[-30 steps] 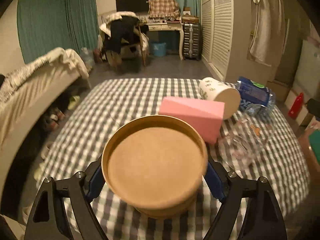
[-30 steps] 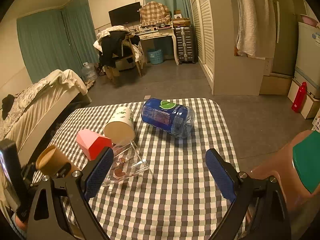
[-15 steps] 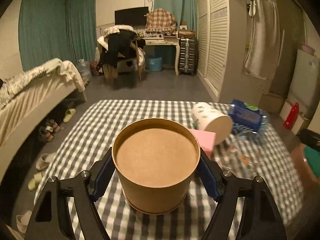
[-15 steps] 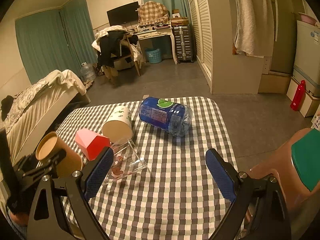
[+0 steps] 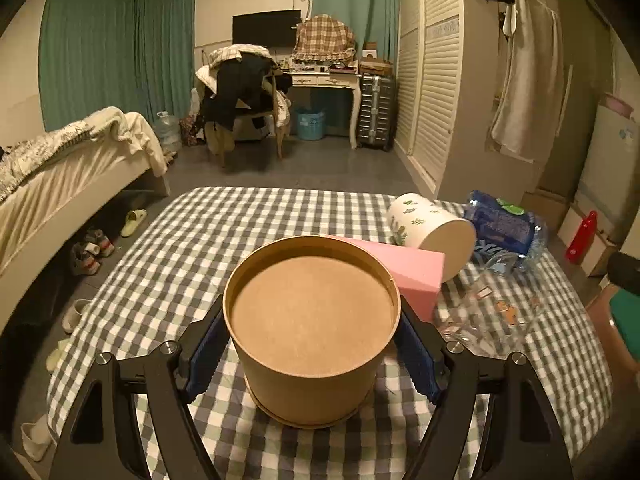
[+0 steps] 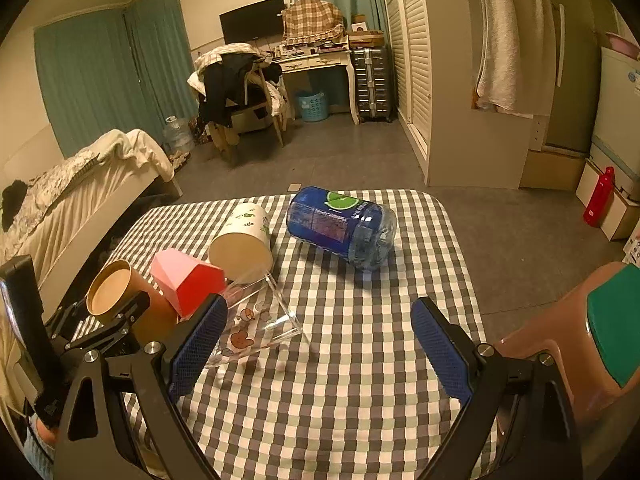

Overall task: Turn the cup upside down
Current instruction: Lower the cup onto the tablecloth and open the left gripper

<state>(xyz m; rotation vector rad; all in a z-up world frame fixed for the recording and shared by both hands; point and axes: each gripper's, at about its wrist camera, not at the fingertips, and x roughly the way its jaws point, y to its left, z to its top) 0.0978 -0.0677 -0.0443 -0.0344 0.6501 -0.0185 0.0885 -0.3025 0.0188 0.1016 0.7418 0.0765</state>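
Observation:
A brown paper cup [image 5: 312, 332] stands upside down on the checked tablecloth [image 5: 208, 240], its base facing up and its rim on the cloth. My left gripper [image 5: 312, 348] has its blue pads against the cup's two sides. The cup also shows in the right wrist view [image 6: 120, 300] at the table's left, with the left gripper [image 6: 100, 320] around it. My right gripper [image 6: 316, 344] is open and empty above the table's near part.
A pink block [image 5: 416, 272], a white printed cup on its side [image 5: 432, 228], a blue-labelled bottle on its side [image 6: 340, 226] and a clear glass on its side [image 6: 256, 320] lie on the table. A brown stool with a green top [image 6: 600, 332] stands at the right.
The brown cup has come down from a tilted hold above the table onto the cloth, base up. The right gripper has stayed still.

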